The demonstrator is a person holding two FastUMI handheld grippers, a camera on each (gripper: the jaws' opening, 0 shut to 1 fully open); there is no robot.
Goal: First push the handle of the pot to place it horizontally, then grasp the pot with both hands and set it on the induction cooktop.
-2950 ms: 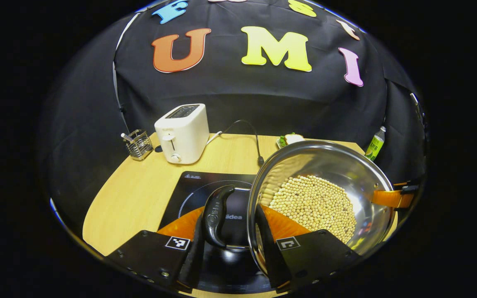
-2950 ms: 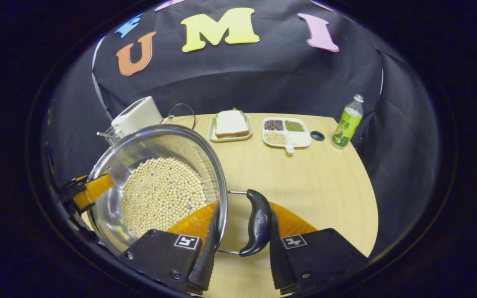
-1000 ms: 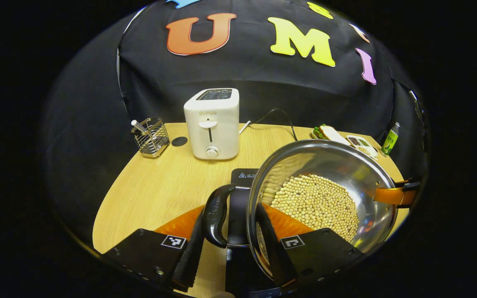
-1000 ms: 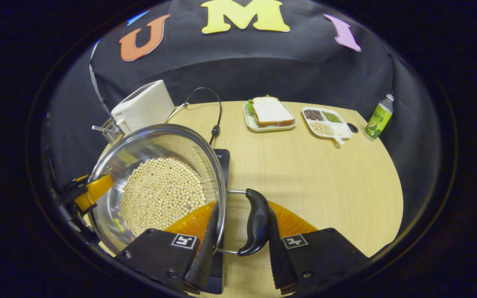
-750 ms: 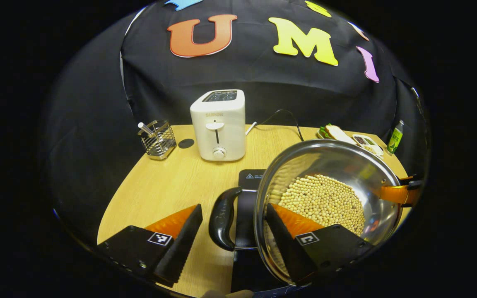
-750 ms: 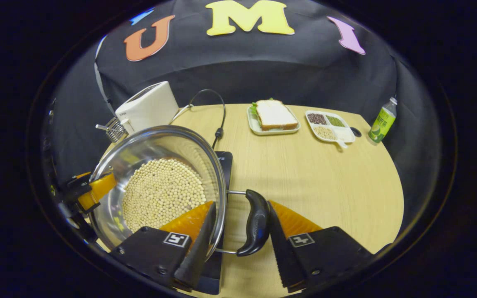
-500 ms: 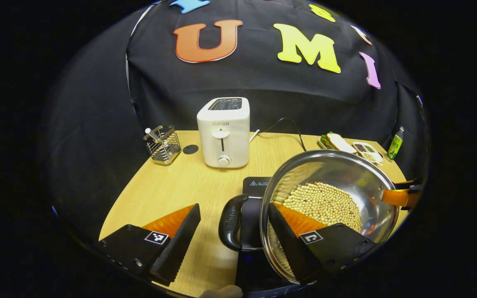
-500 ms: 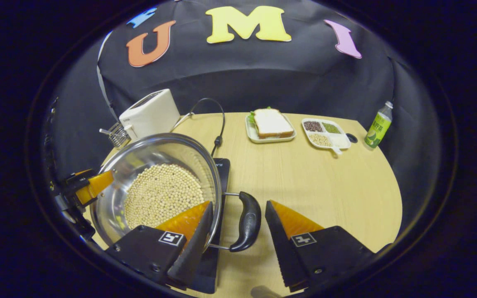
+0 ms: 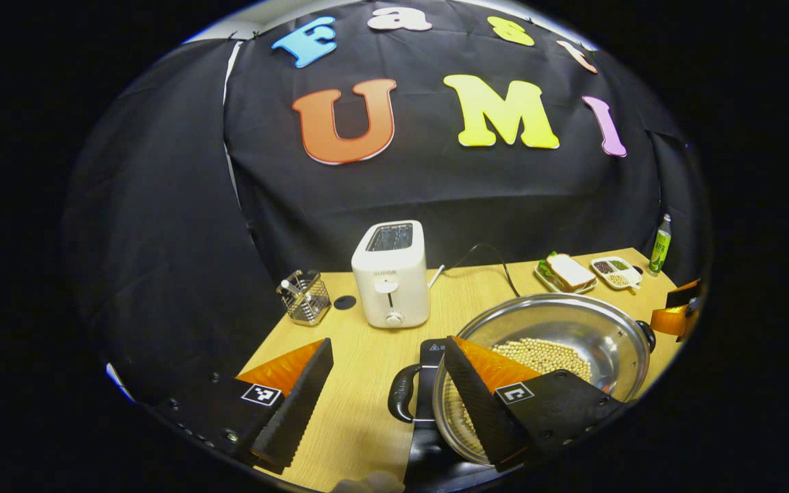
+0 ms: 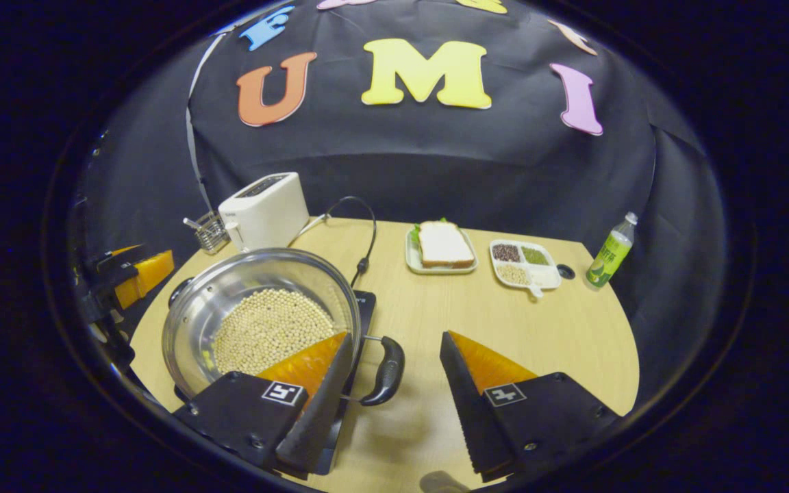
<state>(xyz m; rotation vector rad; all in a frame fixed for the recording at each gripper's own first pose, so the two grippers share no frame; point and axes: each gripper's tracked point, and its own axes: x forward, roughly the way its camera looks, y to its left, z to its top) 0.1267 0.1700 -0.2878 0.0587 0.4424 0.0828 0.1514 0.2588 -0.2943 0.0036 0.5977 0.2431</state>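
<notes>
Right gripper view: right gripper (image 10: pixel 394 356) spread wide, clear of pot (image 10: pixel 257 322).

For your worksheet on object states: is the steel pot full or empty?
Partly full: the pot holds a layer of pale beans across its bottom, with bare steel wall above.

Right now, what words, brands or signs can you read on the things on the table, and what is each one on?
"SUPOR": on the front of the toaster.
Cooktop: a small warning triangle with print beside it, too small to read.
Bottle: the label's print is too small to read.
</notes>
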